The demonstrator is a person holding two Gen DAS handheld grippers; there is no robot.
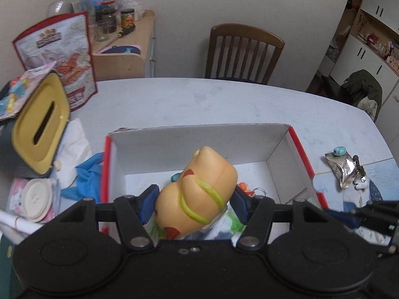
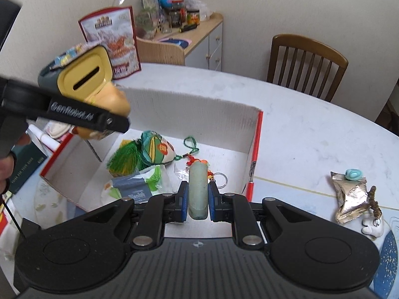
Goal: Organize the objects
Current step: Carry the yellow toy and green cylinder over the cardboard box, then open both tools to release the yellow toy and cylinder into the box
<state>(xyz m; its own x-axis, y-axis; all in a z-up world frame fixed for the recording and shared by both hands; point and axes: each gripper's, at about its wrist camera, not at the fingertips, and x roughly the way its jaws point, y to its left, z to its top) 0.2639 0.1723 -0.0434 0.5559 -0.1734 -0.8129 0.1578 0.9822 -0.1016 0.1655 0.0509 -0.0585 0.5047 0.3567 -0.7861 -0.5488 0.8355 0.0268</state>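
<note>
The left claw [image 1: 193, 204] is closed about halfway on a yellow-orange soft toy figure with green stripes and red patches [image 1: 197, 194]; both blue pads are pressed against the toy's sides. In the left wrist view the toy is seen at the lower centre of the frame, above the open white cardboard box with red outer edges [image 1: 279, 144]. In the right wrist view the same toy [image 2: 117, 99] is seen at the left of the frame, over the box's left corner, partly hidden by the left claw's black finger.

The right claw [image 2: 197, 194] is nearly closed on a pale green, oblong, stone-like bar [image 2: 197, 186], which is clamped upright between the blue pads. The bar is located at the lower centre of the right wrist frame, over the near right part of the box [image 2: 256, 134].

Inside the box, a green tasselled fabric ornament [image 2: 152, 152], a grey-and-green printed packet [image 2: 139, 186] and a metal key ring [image 2: 220, 178] are seen lying on the floor of the box.

On the white tabletop [image 2: 311, 129], at the right of the frame, a crumpled silver foil wrapper [image 2: 351, 199] is placed well apart from the box, with a small turquoise bead [image 2: 352, 173] resting on its upper edge. A yellow-lidded container with a slot [image 1: 41, 122] is positioned at the left of the left wrist frame. A brown wooden chair [image 1: 244, 49] is located behind the tabletop.
</note>
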